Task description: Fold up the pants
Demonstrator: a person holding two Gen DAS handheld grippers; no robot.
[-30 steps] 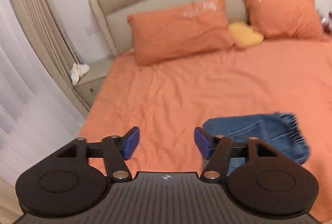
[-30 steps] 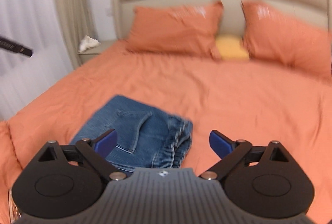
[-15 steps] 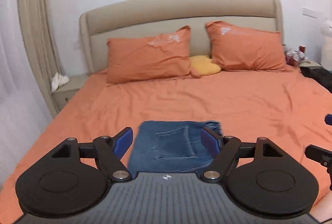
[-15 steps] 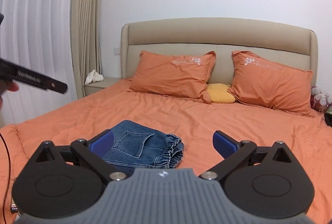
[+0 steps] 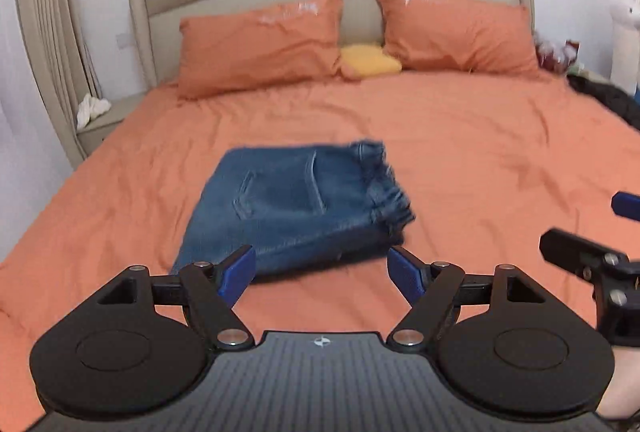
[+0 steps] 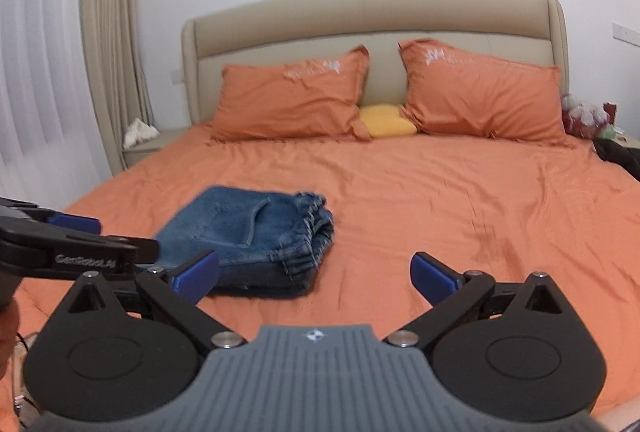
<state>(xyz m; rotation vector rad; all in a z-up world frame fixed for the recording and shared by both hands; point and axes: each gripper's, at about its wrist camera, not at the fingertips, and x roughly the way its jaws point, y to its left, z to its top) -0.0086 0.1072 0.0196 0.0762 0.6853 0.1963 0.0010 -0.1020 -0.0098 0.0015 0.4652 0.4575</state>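
A: Left wrist view — what differs from a second ago?

B: The left gripper (image 5: pixel 321 272) fills the bottom of the frame, its blue pads spread wide with only orange sheet between them; it holds nothing. A second ago the pads stood closer together, so the jaws have just been opening, with nothing between them. The pants (image 5: pixel 294 205) then sat at the lower right edge; now they lie at centre frame, just above the pads. One blue pad of the right gripper (image 5: pixel 624 205) shows at the right edge.

A: What does that mean for the task?

B: Judging by the bundle, the folding looks finished or nearly so — both tools are empty and clear of the denim. Whether a last tidying press is planned cannot be told.

A: How do the pants look here?

B: A compact denim rectangle, several layers thick, back pocket facing up, gathered elastic waistband at its right end. It rests on the bed (image 5: pixel 480 151), well short of the pillows (image 5: pixel 260 39) in the upper half.

A: And the right wrist view?

B: The right gripper (image 6: pixel 315 274) is spread as wide as it goes, empty, the sheet between its pads; its jaws too have just been opening. The pants (image 6: pixel 256 240) sit left of centre, stacked edges visible along the near side. The left gripper (image 6: pixel 76 224) enters at the left edge, beside the bundle; contact cannot be told.
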